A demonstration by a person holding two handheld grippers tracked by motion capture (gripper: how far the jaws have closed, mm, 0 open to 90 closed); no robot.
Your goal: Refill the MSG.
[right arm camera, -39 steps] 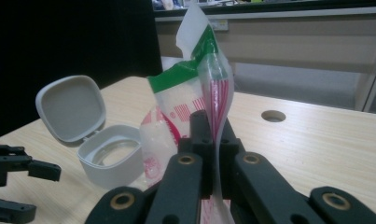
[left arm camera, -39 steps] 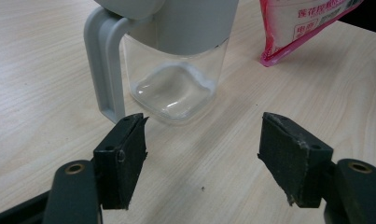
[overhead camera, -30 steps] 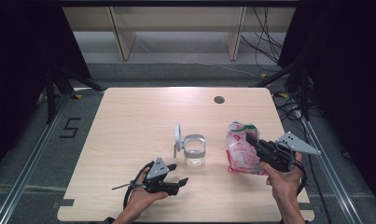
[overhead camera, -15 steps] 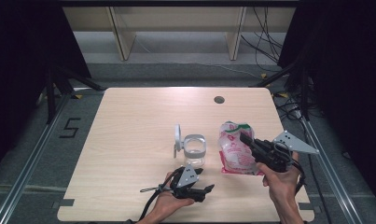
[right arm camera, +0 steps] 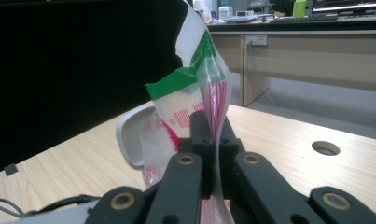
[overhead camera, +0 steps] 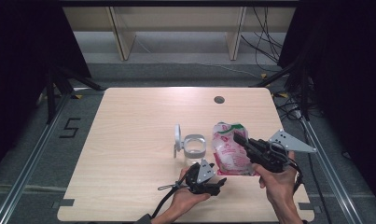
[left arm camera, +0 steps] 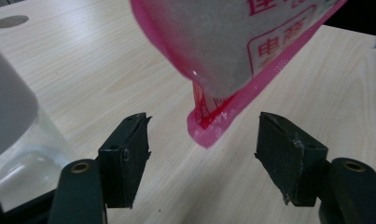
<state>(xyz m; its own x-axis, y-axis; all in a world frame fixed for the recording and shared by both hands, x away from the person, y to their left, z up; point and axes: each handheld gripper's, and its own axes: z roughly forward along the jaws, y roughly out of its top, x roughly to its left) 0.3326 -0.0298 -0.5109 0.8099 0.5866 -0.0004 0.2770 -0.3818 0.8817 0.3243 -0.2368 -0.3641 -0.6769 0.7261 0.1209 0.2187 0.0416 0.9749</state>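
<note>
Glass jar (overhead camera: 194, 148) stands just beside the pink pouch (overhead camera: 230, 149), left claw (overhead camera: 216, 183) near.

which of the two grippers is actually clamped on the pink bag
The right gripper: its jaws are shut on the pink bag. The left gripper stands open around the bag's bottom corner, not touching.

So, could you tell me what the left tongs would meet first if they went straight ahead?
Probably the bottom corner of the pink plastic pouch, which hangs just ahead between the open left tongs; depth is uncertain.
</note>
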